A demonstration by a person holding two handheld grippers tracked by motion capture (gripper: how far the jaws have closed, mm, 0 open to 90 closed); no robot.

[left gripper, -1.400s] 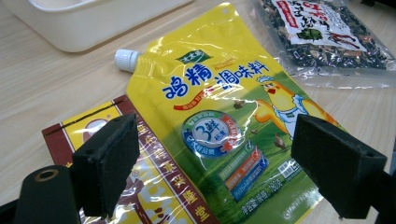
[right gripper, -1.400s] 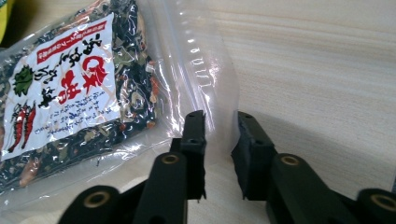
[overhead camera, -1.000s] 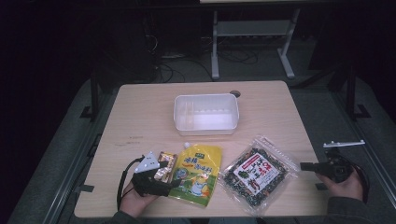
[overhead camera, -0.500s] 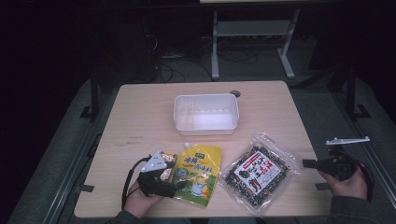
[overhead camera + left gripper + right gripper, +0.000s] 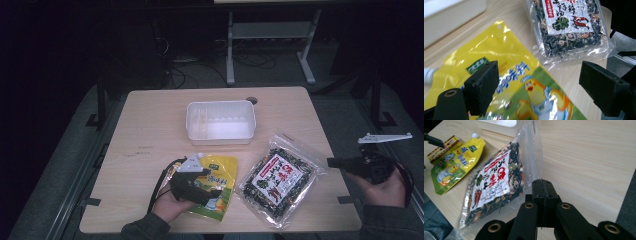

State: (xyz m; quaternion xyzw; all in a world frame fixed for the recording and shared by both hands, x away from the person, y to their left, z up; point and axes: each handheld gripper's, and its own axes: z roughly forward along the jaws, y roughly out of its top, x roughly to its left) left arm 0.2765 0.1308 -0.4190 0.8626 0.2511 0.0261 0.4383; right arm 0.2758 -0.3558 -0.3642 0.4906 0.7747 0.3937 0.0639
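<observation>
A yellow spouted pouch (image 5: 220, 182) (image 5: 506, 82) (image 5: 456, 162) lies flat near the table's front edge. My left gripper (image 5: 199, 187) (image 5: 541, 85) hovers low over it, open, with its jaws spread wide across the pouch and nothing gripped. To the right of the pouch lies a clear bag of dark dried greens (image 5: 279, 177) (image 5: 569, 25) (image 5: 496, 182) with a red and white label. My right gripper (image 5: 336, 162) (image 5: 543, 186) hangs just beyond the table's right edge and points at that bag. It is shut, with nothing between its jaws.
A white plastic tub (image 5: 220, 121) (image 5: 449, 17) stands in the middle of the table, behind both packets. A small brown box (image 5: 442, 147) lies against the pouch's far side. Dark floor, cables and a metal stand lie beyond the table.
My left gripper has moved right, from beside the small box to above the yellow pouch. My right gripper has risen a little off the table's right edge, still shut.
</observation>
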